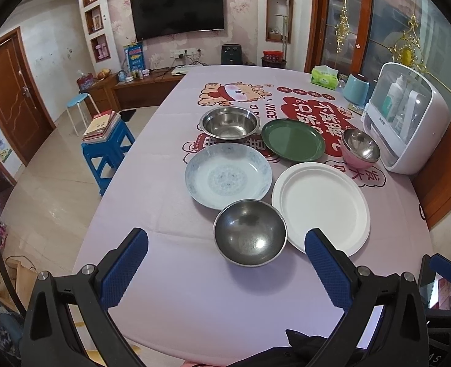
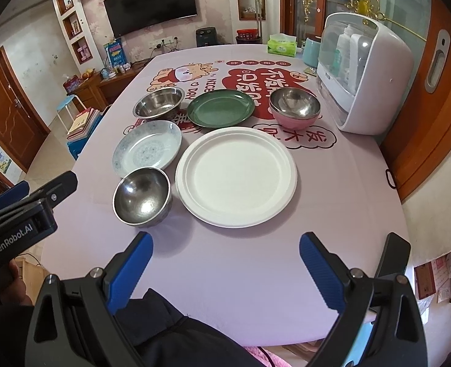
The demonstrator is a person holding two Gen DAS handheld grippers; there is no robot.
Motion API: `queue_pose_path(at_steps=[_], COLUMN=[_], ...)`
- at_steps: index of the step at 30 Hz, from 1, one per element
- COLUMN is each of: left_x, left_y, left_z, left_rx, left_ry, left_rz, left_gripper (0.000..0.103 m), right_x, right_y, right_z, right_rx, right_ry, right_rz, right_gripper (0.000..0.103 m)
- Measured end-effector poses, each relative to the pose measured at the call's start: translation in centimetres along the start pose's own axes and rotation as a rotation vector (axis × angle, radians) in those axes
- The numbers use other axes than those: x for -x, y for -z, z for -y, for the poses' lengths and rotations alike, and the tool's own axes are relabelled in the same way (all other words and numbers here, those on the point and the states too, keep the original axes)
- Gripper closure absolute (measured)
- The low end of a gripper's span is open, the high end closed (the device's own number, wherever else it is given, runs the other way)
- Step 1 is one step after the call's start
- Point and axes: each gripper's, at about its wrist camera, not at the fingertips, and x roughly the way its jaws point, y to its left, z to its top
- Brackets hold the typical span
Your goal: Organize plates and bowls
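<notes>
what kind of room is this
Most likely a home living and dining room: a wall-mounted TV, a dining table laid with a cartoon tablecloth, and a countertop dish cabinet beside it.

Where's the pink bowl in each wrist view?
Left wrist: pink bowl sits right of centre, next to the green plate.
Right wrist: pink bowl sits upper right of centre, also right of the green plate.
Shared landmark: the white cabinet just right of it.

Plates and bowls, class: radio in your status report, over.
Both tongs, left and right, open, empty. Steel bowl nearest, white plate beside it, untouched. Nothing blocking.
</notes>
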Motion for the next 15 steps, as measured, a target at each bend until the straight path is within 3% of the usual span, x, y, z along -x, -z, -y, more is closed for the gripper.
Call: queue_pose_path(at_steps=[15], left_x=[-3.4], left_y=[-2.3], left_z=[-5.1], left_rx=[-0.08], left_ry=[0.134], left_rz=[-0.078], left_gripper=[0.001], right_x=[0.3], right_y=[-0.6], right_z=[-6.4], right_rx=[-0.087], right_ry=[0.08], right_rz=[0.021], right_gripper=[0.006])
